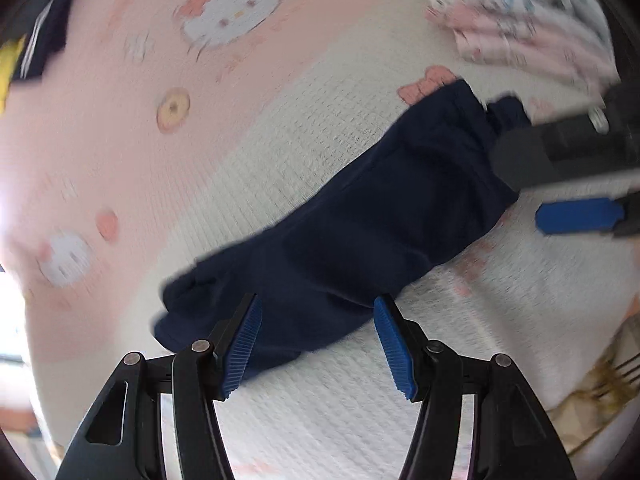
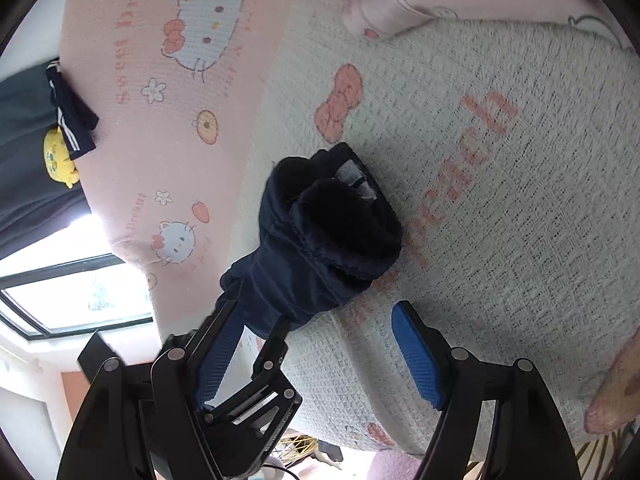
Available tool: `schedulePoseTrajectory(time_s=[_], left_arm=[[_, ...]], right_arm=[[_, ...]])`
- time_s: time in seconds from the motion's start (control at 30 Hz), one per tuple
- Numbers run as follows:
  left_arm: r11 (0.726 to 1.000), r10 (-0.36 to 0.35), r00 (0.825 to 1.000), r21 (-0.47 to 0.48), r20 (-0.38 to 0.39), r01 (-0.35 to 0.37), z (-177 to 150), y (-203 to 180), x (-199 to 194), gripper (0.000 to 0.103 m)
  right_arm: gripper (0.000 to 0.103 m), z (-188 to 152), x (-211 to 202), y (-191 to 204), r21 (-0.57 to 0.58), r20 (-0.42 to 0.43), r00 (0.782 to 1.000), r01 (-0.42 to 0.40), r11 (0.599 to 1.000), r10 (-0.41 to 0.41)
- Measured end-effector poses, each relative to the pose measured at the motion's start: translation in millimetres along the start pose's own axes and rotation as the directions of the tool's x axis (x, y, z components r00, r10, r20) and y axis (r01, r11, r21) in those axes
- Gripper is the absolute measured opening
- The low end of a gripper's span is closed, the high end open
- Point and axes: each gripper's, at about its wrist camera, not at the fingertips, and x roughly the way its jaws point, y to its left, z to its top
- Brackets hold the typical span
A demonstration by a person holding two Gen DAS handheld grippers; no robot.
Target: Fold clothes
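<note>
On the blanket (image 1: 320,128), a bunched navy garment (image 1: 360,220) lies just ahead of both grippers. Left gripper (image 1: 316,340) jaws open over its near end, nothing pinched. Right gripper (image 2: 320,344) jaws open, empty.

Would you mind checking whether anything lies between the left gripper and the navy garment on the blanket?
Nothing visible does. The left gripper hangs open right over the near end of the navy garment, with only the cat-print blanket beneath. The right gripper sits at the garment's far end, clear of that path.
</note>
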Motion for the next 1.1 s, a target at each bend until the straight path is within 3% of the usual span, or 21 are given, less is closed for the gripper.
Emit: schedulePoseTrajectory(time_s=[0.07,0.2,0.43,0.53,0.67,0.7,0.83,0.9,1.1], left_arm=[[0.992,0.077,0.996,0.093,0.035,-0.080,-1,-10,2,0.055],[0.955,0.163,0.983,0.238,0.087,-0.179,-6,-29,10,0.055],[0.905,0.209,0.965,0.343,0.157,-0.252,-10,-49,12,0.055],[0.893,0.217,0.959,0.359,0.180,-0.270,-12,-54,11,0.055],[0.879,0.237,0.952,0.374,0.194,-0.295,-15,-59,7,0.055],[0.878,0.239,0.952,0.376,0.194,-0.297,-16,-60,5,0.055],[0.881,0.218,0.956,0.383,0.197,-0.279,-16,-65,-6,0.055],[0.890,0.198,0.960,0.373,0.200,-0.261,-15,-66,-14,0.055],[0.924,0.150,0.970,0.322,0.189,-0.206,-8,-75,-18,0.055]], right_arm=[[0.076,2,4,0,-0.007,0.008,1.000,0.005,1.000,-0.005],[0.076,8,9,-1,-0.007,0.020,1.000,-0.018,1.000,0.018],[0.074,15,12,-10,0.035,0.019,0.997,-0.074,0.997,0.074],[0.059,16,11,-16,0.050,0.013,0.999,-0.053,0.997,0.053],[0.018,18,11,-33,0.130,-0.001,1.000,-0.018,0.991,0.018],[0.012,18,12,-37,0.150,-0.005,1.000,-0.022,0.988,0.023],[0.012,18,11,-36,0.155,-0.004,1.000,-0.020,0.988,0.021],[0.014,18,9,-29,0.120,0.005,1.000,-0.003,0.993,0.003],[0.014,21,4,-21,0.101,0.011,0.999,-0.048,0.994,0.047]])
